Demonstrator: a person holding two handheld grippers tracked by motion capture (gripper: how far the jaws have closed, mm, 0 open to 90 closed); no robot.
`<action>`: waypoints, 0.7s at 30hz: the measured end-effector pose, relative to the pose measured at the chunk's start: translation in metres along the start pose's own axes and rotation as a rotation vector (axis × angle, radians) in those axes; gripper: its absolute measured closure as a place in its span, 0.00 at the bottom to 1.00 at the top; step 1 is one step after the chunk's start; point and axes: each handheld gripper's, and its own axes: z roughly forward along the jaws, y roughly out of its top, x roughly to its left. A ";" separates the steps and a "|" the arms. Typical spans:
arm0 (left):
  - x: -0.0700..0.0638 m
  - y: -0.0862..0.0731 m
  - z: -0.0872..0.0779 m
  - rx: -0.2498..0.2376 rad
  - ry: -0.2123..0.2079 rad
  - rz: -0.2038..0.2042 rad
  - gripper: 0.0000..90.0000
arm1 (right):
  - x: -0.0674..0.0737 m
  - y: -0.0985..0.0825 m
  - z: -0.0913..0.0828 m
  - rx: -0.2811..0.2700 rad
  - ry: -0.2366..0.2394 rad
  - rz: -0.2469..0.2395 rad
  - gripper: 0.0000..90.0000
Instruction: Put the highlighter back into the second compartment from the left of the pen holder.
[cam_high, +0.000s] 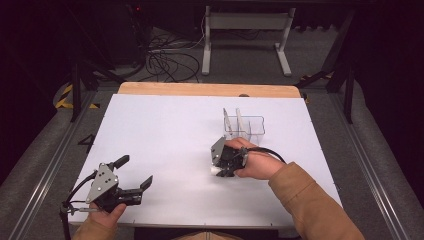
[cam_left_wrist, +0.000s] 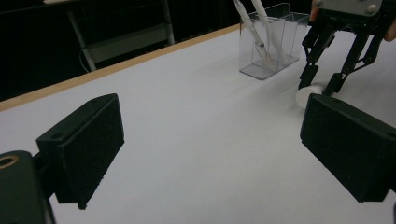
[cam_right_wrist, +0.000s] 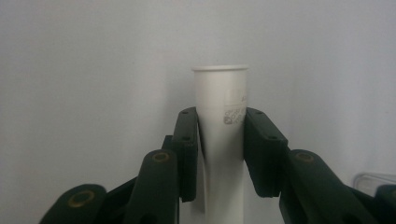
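Observation:
A white tube with a rimmed end lies on the white table sheet, and my right gripper is shut on it with both pads pressed against its sides. In the high view the right gripper points down at the table's middle with the white tube showing at its tips. The left gripper view shows that right gripper over the tube. My left gripper rests near the front left, jaws open wide and holding nothing, also seen as the left gripper.
A clear plastic holder with two slanted white sticks stands just behind the right hand; it shows as the holder in the left gripper view. The table's wooden far edge borders a dark floor with cables and a metal stand.

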 end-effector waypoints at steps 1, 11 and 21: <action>0.000 0.000 0.000 0.000 0.000 0.002 0.08 | 0.000 0.000 -0.002 -0.002 -0.005 -0.003 0.76; 0.000 0.000 0.000 0.000 0.001 0.002 0.08 | 0.000 -0.004 -0.013 -0.025 -0.021 0.003 0.76; 0.000 0.000 0.000 0.000 0.002 0.002 0.08 | 0.002 -0.003 -0.023 -0.056 -0.042 0.009 0.76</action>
